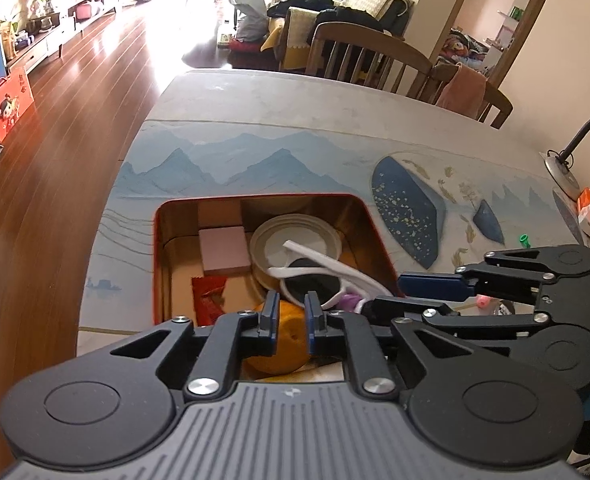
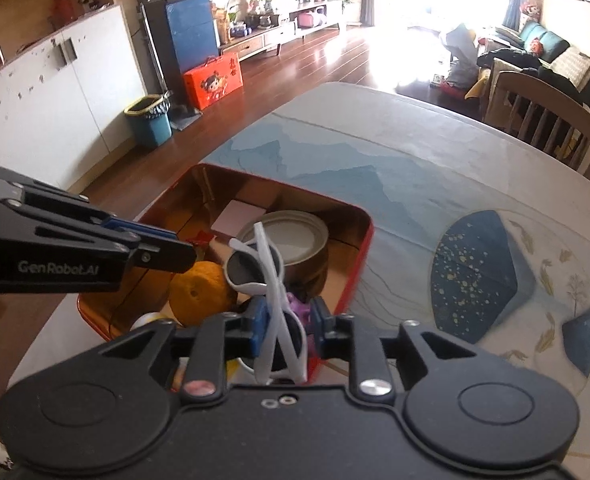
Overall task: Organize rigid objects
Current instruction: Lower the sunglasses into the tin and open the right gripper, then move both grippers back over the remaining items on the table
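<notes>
A red tin box (image 1: 157, 240) (image 2: 365, 240) with a gold inside stands on the table. It holds a pink block (image 1: 223, 249), a round can (image 1: 271, 240) (image 2: 295, 240), an orange (image 1: 283, 354) (image 2: 199, 294) and white sunglasses (image 1: 319, 268) (image 2: 271, 280). My left gripper (image 1: 291, 314) hovers over the orange with its jaws a little apart and empty. My right gripper (image 2: 289, 322) is over the box's near right corner, its jaws on either side of the sunglasses, which rest in the box. It also shows from the side in the left wrist view (image 1: 431, 286).
The table (image 1: 295, 120) has a blue mountain-print cover. A small green item (image 1: 525, 240) and a desk lamp (image 1: 563, 160) stand at the right. Wooden chairs (image 1: 359, 56) line the far side. The floor drops off at the left edge.
</notes>
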### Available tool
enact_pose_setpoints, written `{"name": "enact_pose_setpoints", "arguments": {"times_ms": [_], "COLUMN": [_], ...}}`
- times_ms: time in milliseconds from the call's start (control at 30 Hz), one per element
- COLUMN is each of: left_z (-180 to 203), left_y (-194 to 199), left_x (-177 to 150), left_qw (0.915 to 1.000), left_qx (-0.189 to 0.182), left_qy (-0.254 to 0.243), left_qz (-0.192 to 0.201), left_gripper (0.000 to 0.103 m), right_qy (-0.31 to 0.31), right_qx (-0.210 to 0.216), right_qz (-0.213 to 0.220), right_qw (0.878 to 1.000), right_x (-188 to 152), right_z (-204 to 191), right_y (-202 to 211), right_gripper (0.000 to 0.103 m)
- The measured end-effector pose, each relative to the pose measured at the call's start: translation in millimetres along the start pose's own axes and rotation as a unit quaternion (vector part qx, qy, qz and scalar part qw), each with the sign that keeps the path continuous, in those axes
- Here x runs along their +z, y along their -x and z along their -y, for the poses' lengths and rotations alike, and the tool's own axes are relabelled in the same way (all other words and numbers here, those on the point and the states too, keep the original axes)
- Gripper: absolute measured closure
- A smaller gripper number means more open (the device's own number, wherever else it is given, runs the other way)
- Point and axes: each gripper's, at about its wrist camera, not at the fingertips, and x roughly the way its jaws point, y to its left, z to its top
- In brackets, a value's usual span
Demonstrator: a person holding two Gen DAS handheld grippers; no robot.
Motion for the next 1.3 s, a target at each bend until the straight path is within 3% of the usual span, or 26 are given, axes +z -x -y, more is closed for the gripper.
{"name": "enact_pose_setpoints", "arguments": {"times_ms": [133,200,500,667,867,967,1067,1300], "left_z": [12.5,20.8,71.2,107.2,147.0,167.1,185.6,222.2], "left_y": [0.4,1.1,-1.5,-5.1,-18.9,-27.2,-36.4,-62.8], "left_x": [3.7,5.1,12.7,16.6,17.9,17.5,17.0,10.3], "left_qw": [1.0,0.9999,0.9987,0.9973,0.9963,0.9957,0.9954,0.9941], "left_qx": [0.0,-0.002,-0.012,-0.023,-0.032,-0.038,-0.037,-0.029], "left_qy": [-0.007,-0.012,-0.038,-0.055,-0.07,-0.076,-0.081,-0.102], "left_qz": [0.007,0.012,0.03,0.044,0.04,0.037,0.035,0.021], "left_gripper": [0.067,0.051,0.049,0.036,0.034,0.028,0.021,0.021], "right_qy": [-0.019,-0.029,-0.083,-0.103,-0.13,-0.144,-0.158,-0.17], "right_qx": [0.003,0.004,-0.017,-0.039,-0.07,-0.083,-0.093,-0.113], "right_qz": [0.016,0.024,0.043,0.048,0.05,0.05,0.05,0.048], "right_qw": [1.0,0.999,0.995,0.993,0.988,0.985,0.982,0.978], "right_x": [-2.8,-4.6,-29.8,-48.1,-74.2,-86.5,-97.6,-115.1], "right_z": [13.0,21.5,77.6,112.0,161.1,186.0,207.7,245.5], "right_y": [15.4,24.4,59.5,76.6,95.6,103.5,110.5,114.4], "right_gripper": [0.072,0.071,0.06,0.05,0.04,0.035,0.027,0.001]}}
